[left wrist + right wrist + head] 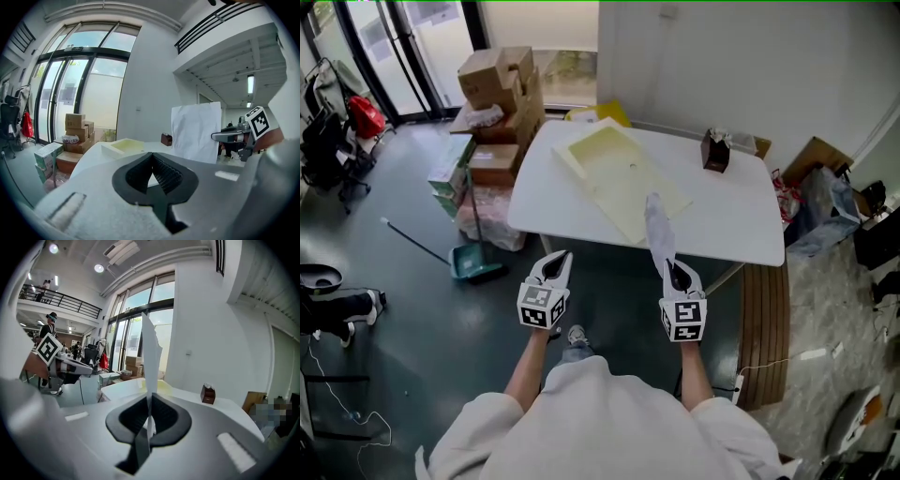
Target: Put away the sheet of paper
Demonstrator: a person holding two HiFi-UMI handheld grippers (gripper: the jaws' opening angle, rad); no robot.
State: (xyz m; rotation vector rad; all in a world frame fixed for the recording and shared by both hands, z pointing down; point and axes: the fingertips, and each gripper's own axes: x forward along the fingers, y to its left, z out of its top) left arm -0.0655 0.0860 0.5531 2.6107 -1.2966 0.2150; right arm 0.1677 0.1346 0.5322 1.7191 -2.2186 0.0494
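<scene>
The right hand-held gripper [675, 272] is clenched on the lower edge of the sheet of paper [657, 223]. The sheet stands up out of its jaws, with its long axis running up the head view toward the white surface [731, 220]. The right gripper view shows it edge-on. The cream tray [619, 164], probably where it goes, lies up and left of that hand, the sheet's tip overlapping its near edge. The right hand is therefore nearer. The left hand-held gripper [553, 270], at lower left, is closed on nothing.
</scene>
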